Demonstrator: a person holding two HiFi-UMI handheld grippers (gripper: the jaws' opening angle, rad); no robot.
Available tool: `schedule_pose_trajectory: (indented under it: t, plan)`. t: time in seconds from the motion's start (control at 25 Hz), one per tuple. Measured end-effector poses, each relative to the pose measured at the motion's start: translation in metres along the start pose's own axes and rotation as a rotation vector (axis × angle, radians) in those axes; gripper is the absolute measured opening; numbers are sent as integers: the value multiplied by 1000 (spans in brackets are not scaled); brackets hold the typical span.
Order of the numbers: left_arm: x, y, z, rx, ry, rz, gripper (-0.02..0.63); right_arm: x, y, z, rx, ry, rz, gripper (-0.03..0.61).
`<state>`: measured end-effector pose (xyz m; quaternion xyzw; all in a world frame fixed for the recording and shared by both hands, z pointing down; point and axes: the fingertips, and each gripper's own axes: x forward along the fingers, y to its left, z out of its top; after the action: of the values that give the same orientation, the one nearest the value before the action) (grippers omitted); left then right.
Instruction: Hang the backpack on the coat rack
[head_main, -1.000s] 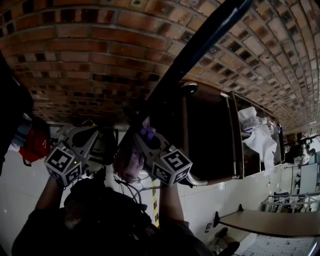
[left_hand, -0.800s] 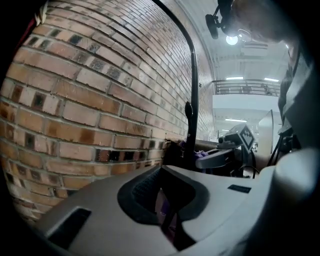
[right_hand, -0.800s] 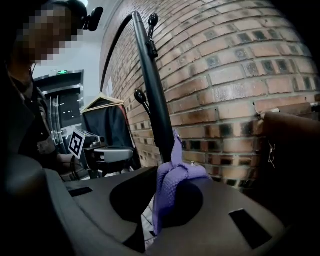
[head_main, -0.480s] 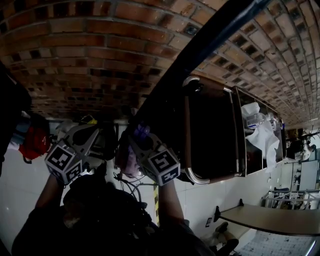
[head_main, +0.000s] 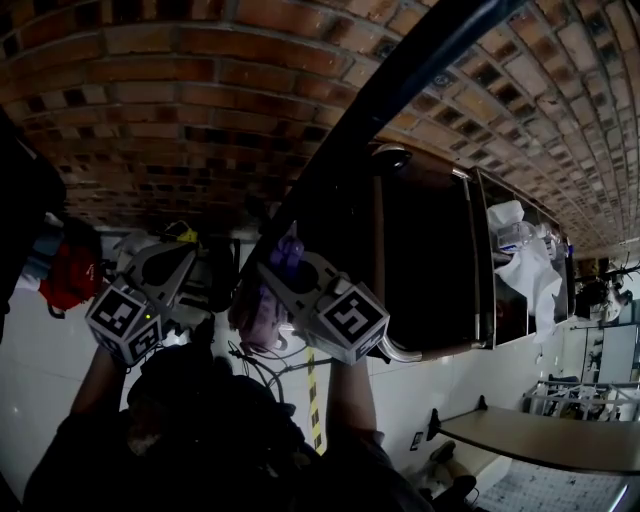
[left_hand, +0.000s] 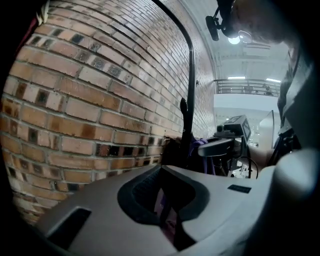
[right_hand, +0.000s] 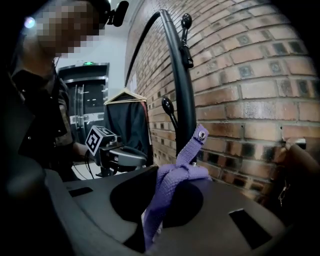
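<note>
**Both claws raised side by side, each closed on a purple strap**

In the head view the left claw (head_main: 200, 272) and the right claw (head_main: 283, 262) are held up in front of the person. They are near each other but apart, with their marker cubes (head_main: 125, 322) turned back toward the body. The left forearm (head_main: 95, 385) and right forearm (head_main: 348, 400) rise from below, roughly parallel. The right hand (head_main: 250, 312) wraps that claw's grip. In the right gripper view the jaws are together, clamped on the purple strap (right_hand: 172, 182), which bunches above them with one end standing up. In the left gripper view the jaws are drawn in, with a thin purple sliver pinched between the pads.
</note>
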<state>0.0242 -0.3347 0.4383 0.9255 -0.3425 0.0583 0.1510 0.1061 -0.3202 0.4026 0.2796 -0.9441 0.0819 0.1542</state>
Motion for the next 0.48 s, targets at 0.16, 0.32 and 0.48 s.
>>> schedule_pose_trajectory:
  t: [0.16,0.32,0.48]
  plan:
    - [-7,0,-6,-6,7,5,37,6,6,-14,-13,61,71,15]
    - [-9,0,-11,-19,10,7,37,18,11,-42,20,127,50,14]
    - [-10,-2,-11,-16,7,6,37,22,10,-54,62,102,2,14]
